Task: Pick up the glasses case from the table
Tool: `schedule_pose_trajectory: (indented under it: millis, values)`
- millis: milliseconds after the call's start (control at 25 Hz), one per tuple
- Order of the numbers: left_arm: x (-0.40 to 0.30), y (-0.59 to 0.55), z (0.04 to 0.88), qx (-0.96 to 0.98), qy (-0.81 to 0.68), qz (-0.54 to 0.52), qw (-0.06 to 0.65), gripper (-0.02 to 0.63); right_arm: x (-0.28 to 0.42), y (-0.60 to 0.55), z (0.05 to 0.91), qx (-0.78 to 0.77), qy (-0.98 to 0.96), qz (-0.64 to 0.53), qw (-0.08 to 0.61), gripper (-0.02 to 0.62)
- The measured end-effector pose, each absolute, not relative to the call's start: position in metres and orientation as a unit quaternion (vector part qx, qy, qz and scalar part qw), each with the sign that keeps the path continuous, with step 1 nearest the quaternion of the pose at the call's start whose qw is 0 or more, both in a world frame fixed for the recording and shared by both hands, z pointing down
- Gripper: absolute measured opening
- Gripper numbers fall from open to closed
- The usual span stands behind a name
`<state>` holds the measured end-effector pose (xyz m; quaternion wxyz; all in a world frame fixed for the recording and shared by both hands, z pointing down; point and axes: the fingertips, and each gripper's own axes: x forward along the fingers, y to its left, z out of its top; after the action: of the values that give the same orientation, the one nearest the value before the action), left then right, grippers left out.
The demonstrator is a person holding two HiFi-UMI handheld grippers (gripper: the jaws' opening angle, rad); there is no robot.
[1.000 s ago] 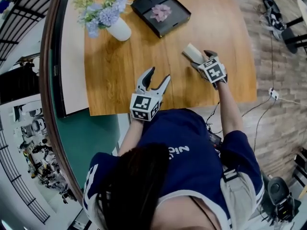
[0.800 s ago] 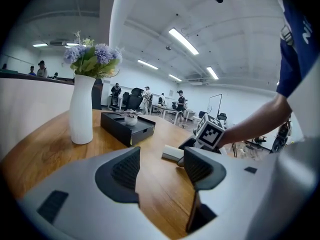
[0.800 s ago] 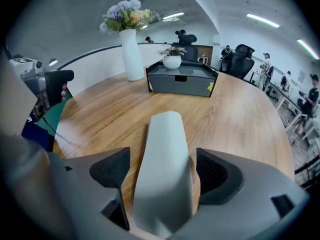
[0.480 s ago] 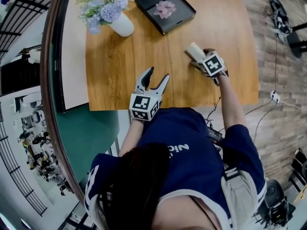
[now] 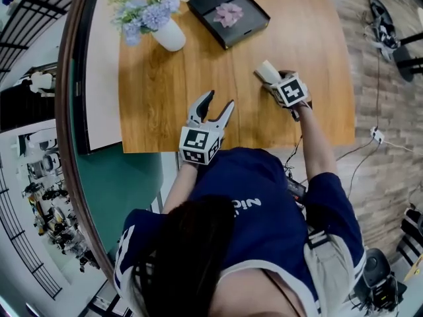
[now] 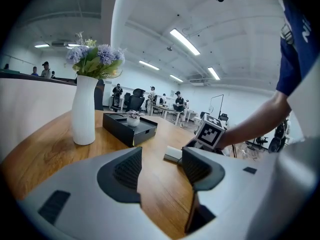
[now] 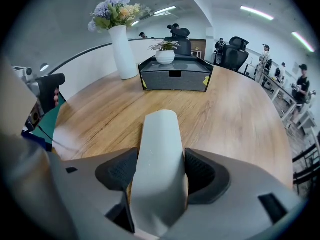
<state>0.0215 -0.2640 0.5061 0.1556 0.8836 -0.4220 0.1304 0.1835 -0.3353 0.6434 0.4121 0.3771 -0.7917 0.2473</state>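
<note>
The glasses case (image 5: 266, 70) is a pale grey oblong that lies on the wooden table (image 5: 165, 98) at the right. My right gripper (image 5: 274, 80) points steeply down at it. In the right gripper view its jaws are closing and both pads touch the sides of the case (image 7: 160, 159). My left gripper (image 5: 217, 102) hovers near the table's front edge, well left of the case. Its jaws are closing a little with nothing between them (image 6: 162, 166). The left gripper view shows the case (image 6: 174, 153) and the right gripper's marker cube beyond them.
A white vase of flowers (image 5: 168, 35) stands at the back left. A black box (image 5: 228, 12) with a small potted plant on it sits at the back middle. The table's front edge runs just before the person's body. Cables lie on the floor at the right.
The right gripper has stayed at the case and shifted only slightly. The left gripper has not moved. The whole view has drifted a little.
</note>
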Motion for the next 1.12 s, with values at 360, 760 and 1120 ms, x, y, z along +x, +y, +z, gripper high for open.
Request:
schedule_pose_trajectory:
  millis: [360, 760, 1120]
  values:
    - [0.014, -0.260, 0.509, 0.884, -0.418, 0.130, 0.161, 0.250, 0.190, -0.327, 0.619, 0.426, -0.790, 0.280, 0.341, 0.307]
    - [0.025, -0.260, 0.507, 0.895, -0.395, 0.108, 0.174, 0.245, 0.182, -0.311, 0.556, 0.472, -0.808, 0.263, 0.235, 0.310]
    - [0.042, -0.257, 0.492, 0.910, -0.366, 0.078, 0.179, 0.232, 0.187, -0.278, 0.490, 0.527, -0.811, 0.217, 0.129, 0.311]
